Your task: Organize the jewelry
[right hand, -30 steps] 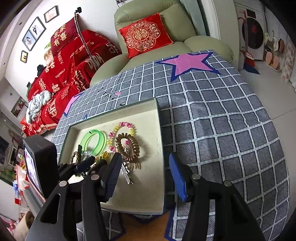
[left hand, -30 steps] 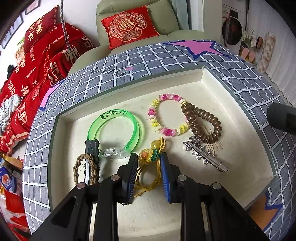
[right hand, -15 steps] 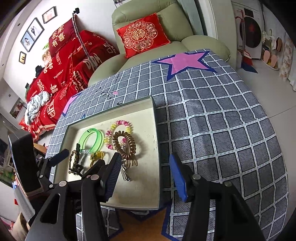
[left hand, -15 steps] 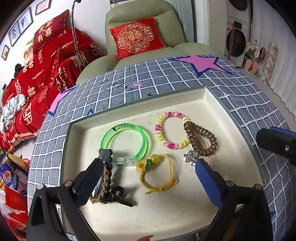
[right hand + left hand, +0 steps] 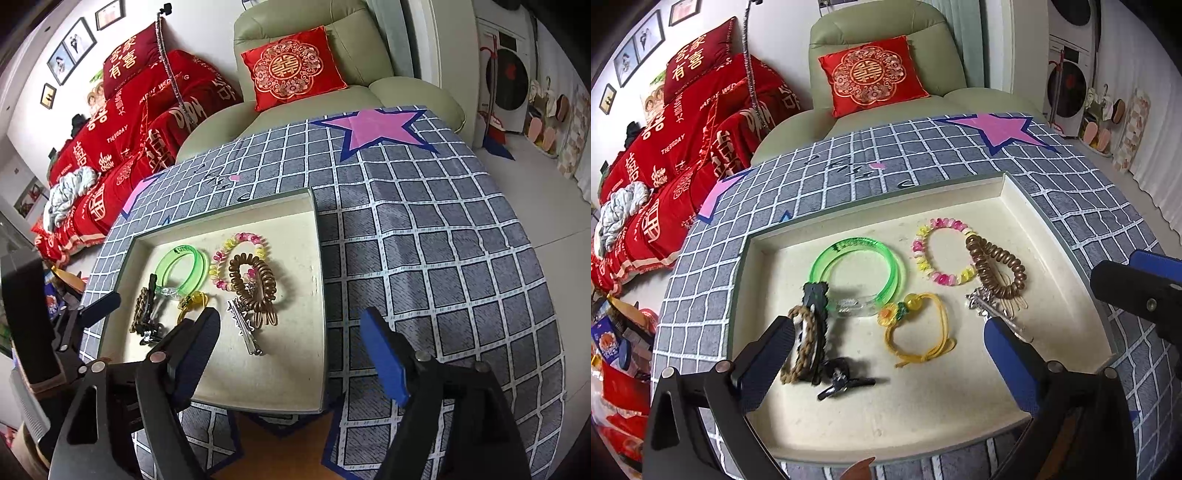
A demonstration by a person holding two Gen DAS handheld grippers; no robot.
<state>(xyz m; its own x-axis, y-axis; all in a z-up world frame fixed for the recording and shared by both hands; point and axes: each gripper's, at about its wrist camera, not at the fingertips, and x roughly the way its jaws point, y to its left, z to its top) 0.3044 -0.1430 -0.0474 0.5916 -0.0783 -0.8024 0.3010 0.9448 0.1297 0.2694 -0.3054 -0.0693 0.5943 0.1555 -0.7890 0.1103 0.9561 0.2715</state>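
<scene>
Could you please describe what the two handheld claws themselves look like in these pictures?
Both look alike. The left claw and right claw each have two flat, paddle-shaped fingers with blue pads on their inner faces, carried on black angular linkage arms with cut-out openings and round silver pivot pins. No cables, markings or sleeves are visible.

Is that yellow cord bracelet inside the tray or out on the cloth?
Inside: the yellow cord bracelet lies flat on the tray floor, ungripped.
</scene>
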